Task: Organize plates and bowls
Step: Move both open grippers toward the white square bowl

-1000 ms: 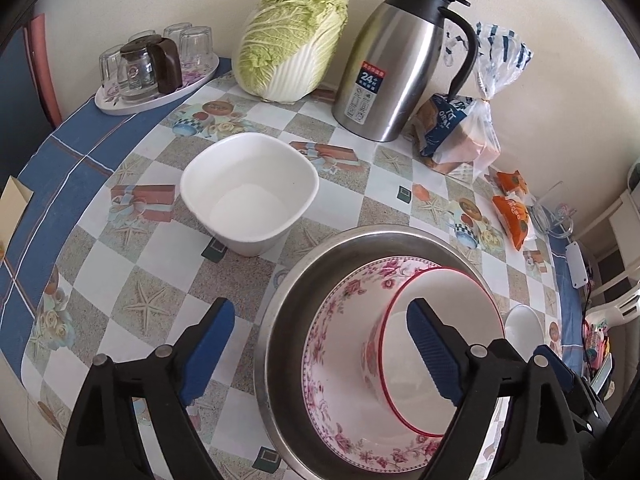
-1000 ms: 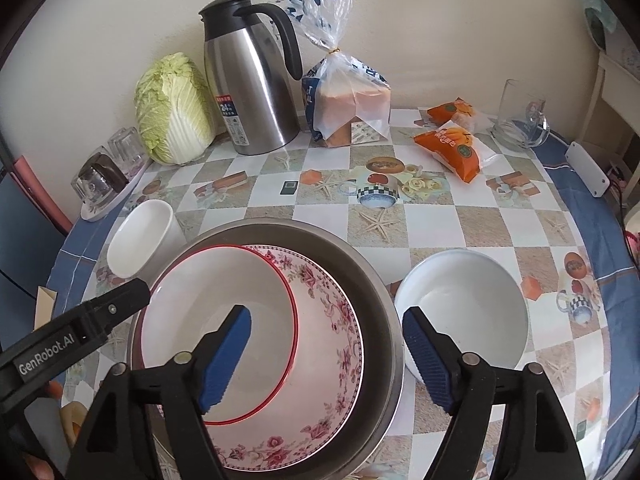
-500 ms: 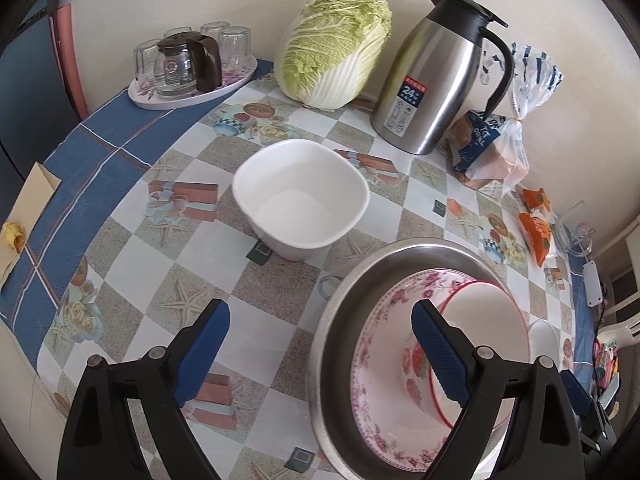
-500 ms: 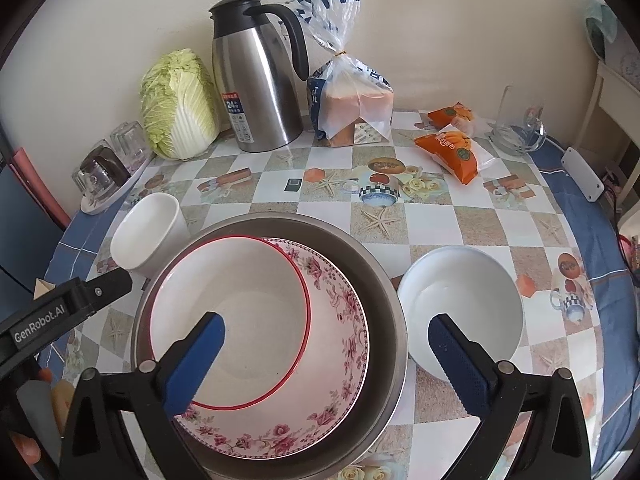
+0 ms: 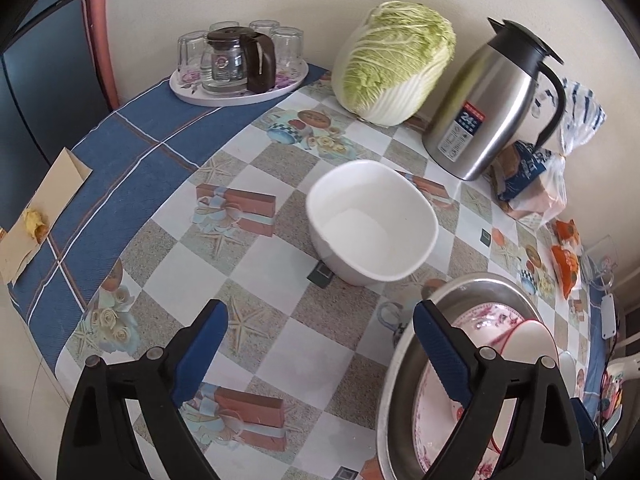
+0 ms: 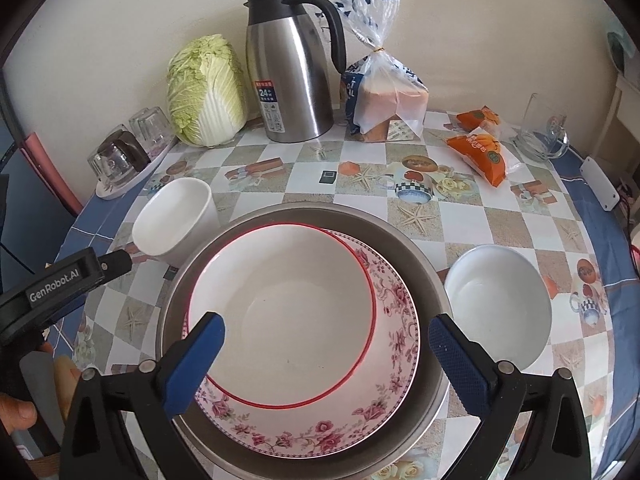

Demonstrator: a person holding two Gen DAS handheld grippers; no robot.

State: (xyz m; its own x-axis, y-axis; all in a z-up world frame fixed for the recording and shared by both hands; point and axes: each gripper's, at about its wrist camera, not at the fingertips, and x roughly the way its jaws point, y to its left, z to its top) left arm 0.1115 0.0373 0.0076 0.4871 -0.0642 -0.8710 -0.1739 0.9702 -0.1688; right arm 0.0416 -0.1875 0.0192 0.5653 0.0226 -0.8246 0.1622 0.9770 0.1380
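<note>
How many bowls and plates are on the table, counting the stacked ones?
5. The steel basin holds the floral bowl, with the red-rimmed bowl nested inside. The square white bowl sits left, the round white bowl right. Others may hide beneath the stack.

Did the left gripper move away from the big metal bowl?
Yes. The left gripper has slid off the metal bowl, toward the square white bowl. Its fingers now frame bare tablecloth.

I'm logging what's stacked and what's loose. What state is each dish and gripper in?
Steel basin: holds the stack.
Floral bowl: nested in basin.
Red-rimmed bowl: nested in floral bowl, empty.
Square white bowl: loose, upright, empty.
Round white bowl: loose, upright, empty.
Left gripper: open, empty.
Right gripper: open, empty.
</note>
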